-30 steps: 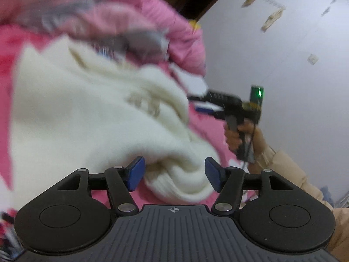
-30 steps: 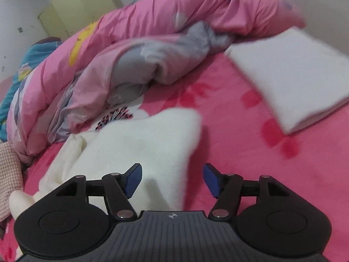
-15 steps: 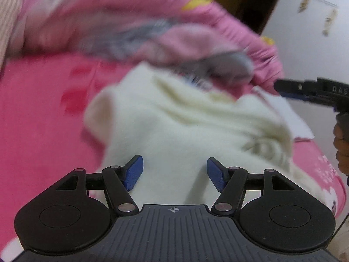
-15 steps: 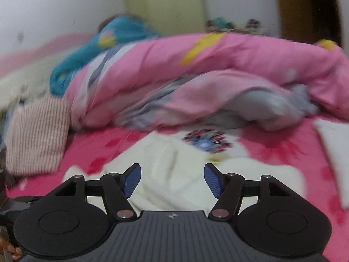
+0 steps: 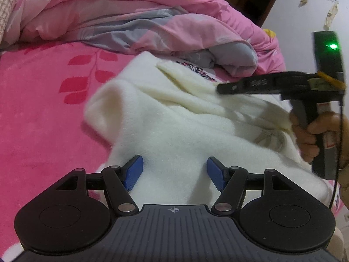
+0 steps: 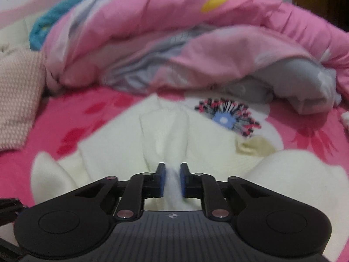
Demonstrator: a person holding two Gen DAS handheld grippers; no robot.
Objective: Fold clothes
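A cream fleece garment lies crumpled on the pink floral bed sheet. My left gripper is open, its blue pads on either side of the garment's near part, gripping nothing. My right gripper is shut on a raised fold of the cream garment. The right gripper also shows in the left wrist view, at the garment's far right edge, held by a hand.
A rolled pink and grey quilt lies along the far side of the bed, also in the right wrist view. A checked pink cloth sits at the left. A white wall stands to the right.
My right gripper has closed from open onto a fold of the cream garment. My left gripper has stayed open and settled over the garment's near part.
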